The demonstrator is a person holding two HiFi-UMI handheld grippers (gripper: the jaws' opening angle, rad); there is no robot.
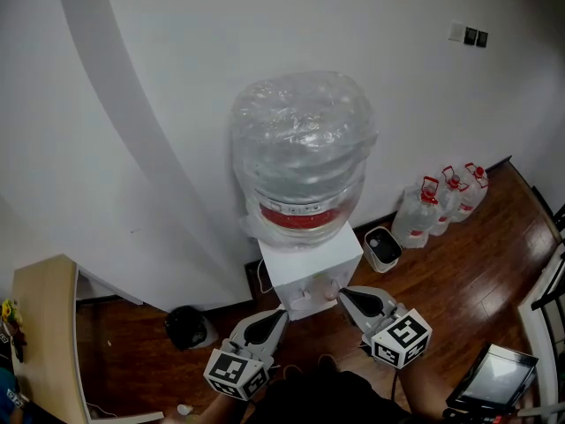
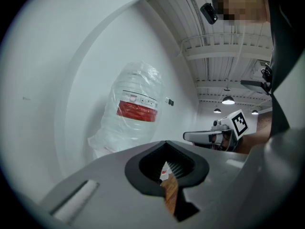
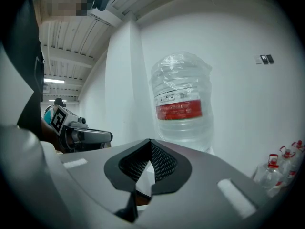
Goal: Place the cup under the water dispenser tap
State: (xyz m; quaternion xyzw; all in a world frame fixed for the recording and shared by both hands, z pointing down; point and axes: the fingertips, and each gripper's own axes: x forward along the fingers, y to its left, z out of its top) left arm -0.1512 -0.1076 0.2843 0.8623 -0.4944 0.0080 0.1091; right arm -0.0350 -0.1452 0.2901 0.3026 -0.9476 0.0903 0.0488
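Observation:
The water dispenser stands against the white wall and carries a big plastic-wrapped bottle with a red band. Its taps sit low on the white front. No cup shows in any view. My left gripper hangs just left of the taps, shut, nothing between its fingers. My right gripper sits just right of the taps, also shut and empty. In the left gripper view the bottle lies ahead above the shut left gripper. In the right gripper view the bottle rises above the right gripper.
Several red-capped water jugs and a small white bin stand right of the dispenser on the wooden floor. A black object lies at its left. A wooden table edge is at far left, a screen at bottom right.

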